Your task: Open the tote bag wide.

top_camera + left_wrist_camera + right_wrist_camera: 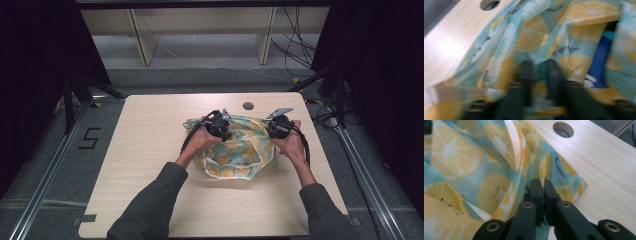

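Our right gripper [541, 185] has its jaws pinched tight on a fold of the fruit-print bag [474, 170] near its corner, and we've got a solid bite there. Over on the other side, our left gripper [539, 68] has its jaws nearly together with the thin film caught between them, though that view is blurred, so how firm the hold is we can't quite say. From above, the bag [235, 150] lies crumpled in the middle of the table [150, 200], our two grippers [218, 125] and [278, 127] sitting at its far left and right edges. It looks like we're about to spread or lift it, so the trick is to pull both sides apart evenly and keep the film taut without tearing it. Something blue [600, 62] peeks through inside; best to raise gently so it doesn't spill. Beyond the bag sits the round cable hole [248, 106] by the far edge.
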{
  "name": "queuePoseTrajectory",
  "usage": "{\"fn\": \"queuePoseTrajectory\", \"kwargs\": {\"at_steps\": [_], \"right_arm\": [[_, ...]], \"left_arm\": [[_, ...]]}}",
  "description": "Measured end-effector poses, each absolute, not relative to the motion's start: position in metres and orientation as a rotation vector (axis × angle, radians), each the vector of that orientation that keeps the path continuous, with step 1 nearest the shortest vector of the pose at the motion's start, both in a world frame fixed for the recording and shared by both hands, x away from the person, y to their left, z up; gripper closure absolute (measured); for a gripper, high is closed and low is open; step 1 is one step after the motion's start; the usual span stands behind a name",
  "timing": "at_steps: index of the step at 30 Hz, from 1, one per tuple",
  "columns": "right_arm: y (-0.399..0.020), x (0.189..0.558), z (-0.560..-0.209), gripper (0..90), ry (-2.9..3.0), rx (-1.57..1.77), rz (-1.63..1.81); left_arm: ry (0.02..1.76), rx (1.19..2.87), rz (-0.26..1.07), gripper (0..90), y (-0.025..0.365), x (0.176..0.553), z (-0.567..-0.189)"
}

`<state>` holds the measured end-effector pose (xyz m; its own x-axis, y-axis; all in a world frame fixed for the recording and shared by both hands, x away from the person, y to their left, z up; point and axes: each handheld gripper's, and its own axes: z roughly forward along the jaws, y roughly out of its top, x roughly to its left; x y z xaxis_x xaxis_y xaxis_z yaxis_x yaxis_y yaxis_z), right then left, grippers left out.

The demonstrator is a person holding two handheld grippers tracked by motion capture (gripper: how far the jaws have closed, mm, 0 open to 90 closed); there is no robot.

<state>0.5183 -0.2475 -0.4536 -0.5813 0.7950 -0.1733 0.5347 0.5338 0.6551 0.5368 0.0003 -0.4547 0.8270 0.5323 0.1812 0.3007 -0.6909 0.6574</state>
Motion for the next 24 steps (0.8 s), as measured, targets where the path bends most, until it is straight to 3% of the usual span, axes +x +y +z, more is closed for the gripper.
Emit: {"fn": "queuePoseTrajectory", "kwargs": {"at_steps": [1,3,8,11,13,19,24], "right_arm": [[-0.248,0.518,-0.453,86.2,2.323,1.091,0.775],[-0.248,0.516,-0.449,78.1,2.315,1.111,0.792],[-0.257,0.502,-0.427,67.2,2.295,1.155,0.979],[-0.262,0.492,-0.408,64.8,2.277,1.122,1.097],[-0.262,0.483,-0.395,66.3,2.238,1.107,1.203],[-0.231,0.457,-0.372,82.2,2.279,0.957,1.275],[-0.201,0.451,-0.368,79.2,2.343,0.879,1.22]], "left_arm": [[0.641,2.349,0.487,89.2,0.0,0.539,-0.453],[0.691,2.296,0.478,89.5,0.001,0.546,-0.446],[0.785,2.183,0.494,89.6,0.01,0.568,-0.421],[0.844,2.14,0.457,89.6,0.01,0.582,-0.417],[0.875,2.138,0.444,89.6,0.009,0.588,-0.42],[0.936,2.129,0.395,89.6,0.007,0.599,-0.435],[0.943,2.153,0.386,89.6,0.01,0.601,-0.437]]}}
